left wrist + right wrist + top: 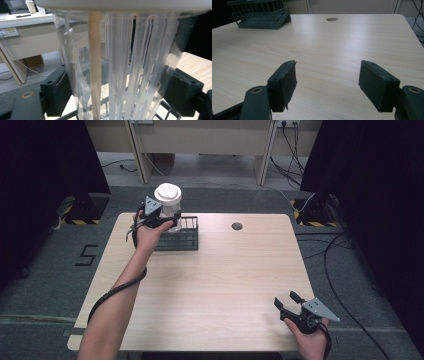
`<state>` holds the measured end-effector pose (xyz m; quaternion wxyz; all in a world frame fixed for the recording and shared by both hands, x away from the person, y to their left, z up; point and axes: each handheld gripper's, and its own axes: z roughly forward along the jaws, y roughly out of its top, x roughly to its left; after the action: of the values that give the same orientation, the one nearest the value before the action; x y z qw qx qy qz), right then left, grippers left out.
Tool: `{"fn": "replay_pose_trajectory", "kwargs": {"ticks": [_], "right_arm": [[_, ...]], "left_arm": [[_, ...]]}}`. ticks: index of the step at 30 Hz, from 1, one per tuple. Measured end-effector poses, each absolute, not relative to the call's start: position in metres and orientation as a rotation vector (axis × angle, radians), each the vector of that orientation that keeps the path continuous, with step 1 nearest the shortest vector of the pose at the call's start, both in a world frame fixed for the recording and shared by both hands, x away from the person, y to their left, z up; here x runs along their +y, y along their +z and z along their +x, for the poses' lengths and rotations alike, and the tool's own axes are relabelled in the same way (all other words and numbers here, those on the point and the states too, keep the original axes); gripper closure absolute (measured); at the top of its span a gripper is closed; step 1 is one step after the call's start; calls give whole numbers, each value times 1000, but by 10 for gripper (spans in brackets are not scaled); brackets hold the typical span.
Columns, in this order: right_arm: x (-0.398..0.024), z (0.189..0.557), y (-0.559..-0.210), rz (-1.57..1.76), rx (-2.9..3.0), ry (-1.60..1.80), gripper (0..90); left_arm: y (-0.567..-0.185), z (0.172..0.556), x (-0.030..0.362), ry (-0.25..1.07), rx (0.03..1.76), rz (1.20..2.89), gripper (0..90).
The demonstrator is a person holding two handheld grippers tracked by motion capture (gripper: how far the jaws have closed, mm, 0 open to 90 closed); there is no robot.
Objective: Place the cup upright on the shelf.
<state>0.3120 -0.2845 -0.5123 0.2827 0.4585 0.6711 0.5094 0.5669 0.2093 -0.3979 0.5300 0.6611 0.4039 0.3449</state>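
A clear ribbed plastic cup (168, 206) with a white lid (168, 193) stands upright at the left end of a dark wire basket (186, 238). My left gripper (169, 218) is shut on the cup. In the left gripper view the cup (130, 62) sits between the two black pads (56, 92), with basket wire (170, 110) just below. I cannot tell whether the cup rests in the basket. Near the table's front right corner my right gripper (285, 299) is open with nothing in it. Its pads (284, 82) stand wide apart over bare wood, and the basket (262, 15) is far off.
The basket sits at the back left of the light wooden table (215, 285). A round cable hole (237, 226) lies at the back centre. Cables run on the floor to the right of the table. Desks stand beyond the far edge.
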Motion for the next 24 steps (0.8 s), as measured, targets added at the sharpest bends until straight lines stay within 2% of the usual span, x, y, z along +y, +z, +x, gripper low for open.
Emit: {"fn": "replay_pose_trajectory", "kwargs": {"ticks": [8,24], "right_arm": [[-284,312,-512,1231,1799,1367,308],[-284,312,-512,1227,1803,1367,308]], "left_arm": [[-398,570,207,832,1010,1518,173],[-412,577,205,851,1067,1515,172]]}}
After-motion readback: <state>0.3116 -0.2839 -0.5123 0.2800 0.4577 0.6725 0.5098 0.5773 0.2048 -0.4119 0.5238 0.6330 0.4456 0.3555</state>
